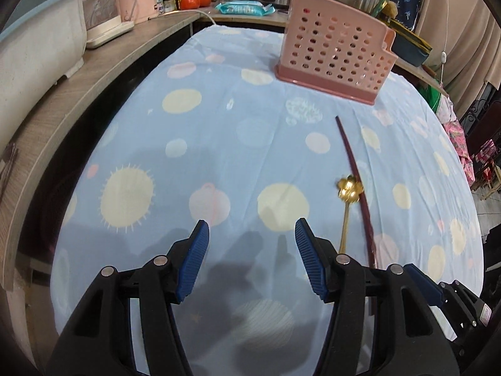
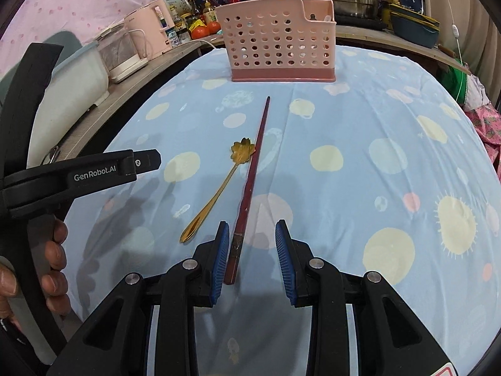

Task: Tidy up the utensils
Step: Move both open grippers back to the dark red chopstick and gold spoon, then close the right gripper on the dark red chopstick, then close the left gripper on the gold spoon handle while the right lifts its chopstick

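Right tool [image 2: 249,244], spread, straddles the dark red chopstick's [image 2: 250,181] thick end for pickup, near the perforated pink plastic holder [image 2: 281,40].

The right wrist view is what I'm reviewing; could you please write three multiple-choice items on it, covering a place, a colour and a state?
1. Where does the gold spoon lie relative to the dark red chopstick?
A. to its left
B. to its right
C. inside the basket

2. What colour is the perforated basket?
A. green
B. pink
C. white

3. How do the right tongs stand?
A. shut on the spoon
B. shut on the chopstick
C. open

Answers:
1 A, the spoon lies left of the stick.
2 B, its walls are pink.
3 C, the chopstick's end lies loose between spread pads.
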The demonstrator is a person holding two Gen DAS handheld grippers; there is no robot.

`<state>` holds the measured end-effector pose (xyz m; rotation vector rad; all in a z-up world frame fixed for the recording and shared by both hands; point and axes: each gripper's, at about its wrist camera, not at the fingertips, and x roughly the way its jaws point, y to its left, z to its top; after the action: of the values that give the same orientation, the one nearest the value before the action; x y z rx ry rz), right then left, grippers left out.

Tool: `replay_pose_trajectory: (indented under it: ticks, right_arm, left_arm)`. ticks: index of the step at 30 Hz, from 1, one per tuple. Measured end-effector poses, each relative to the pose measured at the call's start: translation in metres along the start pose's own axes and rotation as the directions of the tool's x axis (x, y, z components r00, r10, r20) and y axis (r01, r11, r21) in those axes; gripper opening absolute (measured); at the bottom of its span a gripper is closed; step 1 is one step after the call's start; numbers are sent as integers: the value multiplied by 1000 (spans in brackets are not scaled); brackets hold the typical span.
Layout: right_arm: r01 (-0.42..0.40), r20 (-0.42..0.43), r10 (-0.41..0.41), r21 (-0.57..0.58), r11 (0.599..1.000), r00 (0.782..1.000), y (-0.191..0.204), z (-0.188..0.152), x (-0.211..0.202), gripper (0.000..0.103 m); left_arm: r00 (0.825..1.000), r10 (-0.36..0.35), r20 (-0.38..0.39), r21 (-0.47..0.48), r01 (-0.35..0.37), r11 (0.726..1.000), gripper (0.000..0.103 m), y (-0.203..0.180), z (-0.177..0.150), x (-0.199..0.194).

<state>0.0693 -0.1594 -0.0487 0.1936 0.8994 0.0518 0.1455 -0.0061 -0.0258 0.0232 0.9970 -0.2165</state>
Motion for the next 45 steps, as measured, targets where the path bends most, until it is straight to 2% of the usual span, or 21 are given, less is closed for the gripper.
replay_pose_trajectory:
  ticks: [9,14,19,23,31,36,39,45]
  right_arm:
    - [3,-18,-3,-24,1000,1000,8,-8,11,30]
    - [26,-12,-27,-35,999,1000,6,-9,12,22]
    - [39,-9,-39,-18,999,999,-2,-10,12,8]
    - [45,-4,-45,3,999,999,-10,-11,9,7]
    - [76,7,-76,65,995,997,-31,-14,1,7]
    - [85,6,-86,90,992,996,-40,-16,0,7]
    - [88,6,-89,86,992,996,-38,-16,0,7]
    - [87,7,-88,86,992,996,-37,-17,1,7]
  left_arm:
    - [1000,6,-28,0,-6,1000,54,5,-14,4]
    - [999,3,-38,6,-3,1000,54,3,-17,5]
    - [999,-7,-46,16,8,1000,55,-2,-19,6]
    - [999,-27,-41,36,29,999,61,-11,-21,3]
    - [995,-80,-61,85,85,993,61,-34,-28,5]
    - [994,-89,-70,109,97,989,61,-44,-32,11]
    - [993,-93,-69,117,101,988,56,-46,-33,11]
    - [992,-105,-65,124,112,986,32,-47,-34,10]
